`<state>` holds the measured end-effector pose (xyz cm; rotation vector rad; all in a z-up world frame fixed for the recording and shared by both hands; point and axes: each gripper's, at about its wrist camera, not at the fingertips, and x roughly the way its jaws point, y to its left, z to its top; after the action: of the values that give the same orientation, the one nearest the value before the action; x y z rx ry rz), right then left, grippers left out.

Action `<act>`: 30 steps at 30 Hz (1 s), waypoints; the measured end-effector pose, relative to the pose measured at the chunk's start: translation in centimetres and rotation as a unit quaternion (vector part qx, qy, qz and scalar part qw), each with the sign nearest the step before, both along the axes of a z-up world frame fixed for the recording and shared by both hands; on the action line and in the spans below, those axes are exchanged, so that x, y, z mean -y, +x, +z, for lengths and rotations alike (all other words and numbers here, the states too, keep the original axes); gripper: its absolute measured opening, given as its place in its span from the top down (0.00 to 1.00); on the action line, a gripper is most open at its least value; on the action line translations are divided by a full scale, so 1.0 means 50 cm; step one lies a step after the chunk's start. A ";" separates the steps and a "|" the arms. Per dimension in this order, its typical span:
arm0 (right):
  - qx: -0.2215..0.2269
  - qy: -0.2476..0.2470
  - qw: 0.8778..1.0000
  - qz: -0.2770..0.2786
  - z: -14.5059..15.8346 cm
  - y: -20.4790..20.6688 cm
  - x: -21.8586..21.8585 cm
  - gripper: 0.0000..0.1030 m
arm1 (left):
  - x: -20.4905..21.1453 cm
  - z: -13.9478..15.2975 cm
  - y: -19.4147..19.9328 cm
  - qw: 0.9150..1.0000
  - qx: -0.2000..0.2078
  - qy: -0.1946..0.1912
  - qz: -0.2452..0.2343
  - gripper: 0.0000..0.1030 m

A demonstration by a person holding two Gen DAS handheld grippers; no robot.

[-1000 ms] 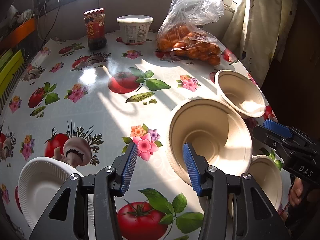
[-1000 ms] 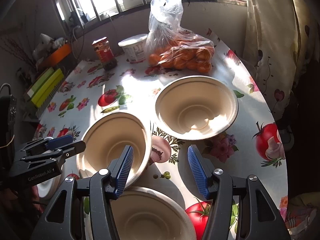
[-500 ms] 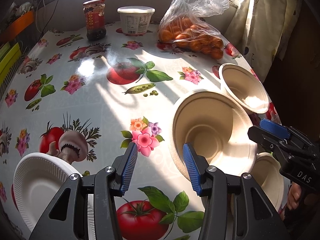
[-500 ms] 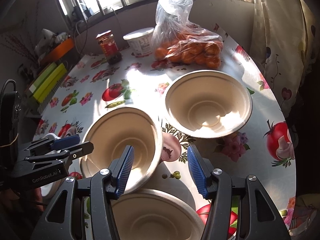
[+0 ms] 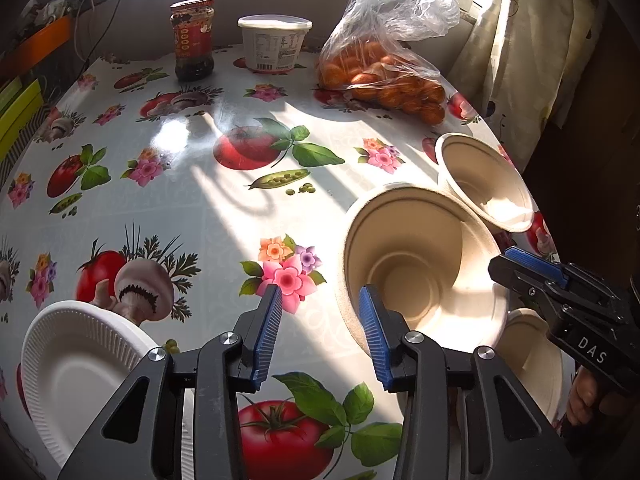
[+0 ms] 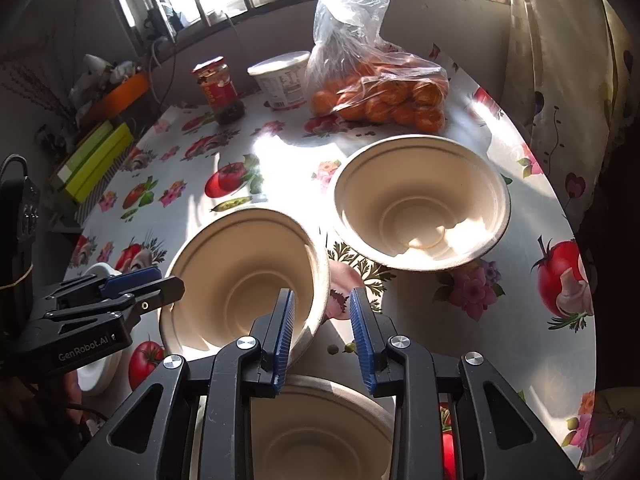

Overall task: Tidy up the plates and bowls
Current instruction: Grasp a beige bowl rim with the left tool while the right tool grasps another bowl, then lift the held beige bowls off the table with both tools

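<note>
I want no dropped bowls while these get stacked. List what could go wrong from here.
1. The right gripper has just been closing its jaws with the middle bowl rim between them, not yet pinched. That tilted bowl may slip, or its thin rim may buckle.
2. It overlaps the near bowl and sits close to the far bowl, so lifting it could drag or knock either.
3. The far bowl sits near the edge of the table; a knock might send it off.

Three bowls [image 6: 420,208] clustered on table's [image 5: 200,208] right — plate [image 5: 76,360] at left edge.
</note>
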<state>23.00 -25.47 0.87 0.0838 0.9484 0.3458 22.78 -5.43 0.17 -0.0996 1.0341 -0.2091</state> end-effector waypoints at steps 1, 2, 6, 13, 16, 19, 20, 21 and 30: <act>0.000 0.000 1.000 -0.001 0.000 0.000 0.001 0.77 | -0.001 -0.001 0.000 1.000 -0.001 -0.001 -0.001 0.62; 0.000 0.002 1.000 -0.002 0.000 0.001 0.003 0.78 | 0.000 -0.002 0.001 1.000 -0.002 -0.002 -0.001 0.65; -0.002 0.007 1.000 -0.002 -0.001 0.001 0.004 0.83 | 0.003 -0.004 0.001 1.000 -0.003 -0.006 -0.005 0.68; -0.001 0.009 1.000 -0.001 -0.002 0.000 0.002 0.86 | 0.013 -0.003 0.000 1.000 0.001 -0.007 -0.012 0.77; -0.001 0.008 1.000 -0.001 -0.002 0.000 0.003 0.86 | 0.016 -0.004 -0.001 1.000 0.001 -0.007 -0.013 0.79; -0.002 0.009 1.000 -0.001 -0.003 0.000 0.003 0.86 | 0.014 -0.005 0.000 1.000 -0.002 -0.012 -0.013 0.79; -0.002 0.010 1.000 -0.001 -0.003 -0.001 0.003 0.86 | 0.013 -0.006 0.001 1.000 -0.003 -0.014 -0.013 0.79; -0.002 0.009 1.000 0.000 -0.003 -0.001 0.003 0.86 | 0.013 -0.006 0.002 1.000 -0.003 -0.015 -0.013 0.79; -0.002 0.010 1.000 0.000 -0.003 -0.001 0.004 0.86 | 0.016 -0.009 0.002 1.000 -0.005 -0.024 -0.018 0.84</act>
<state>22.97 -25.65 0.73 0.1038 0.9492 0.3551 22.87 -6.23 -0.29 -0.1261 1.0417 -0.2659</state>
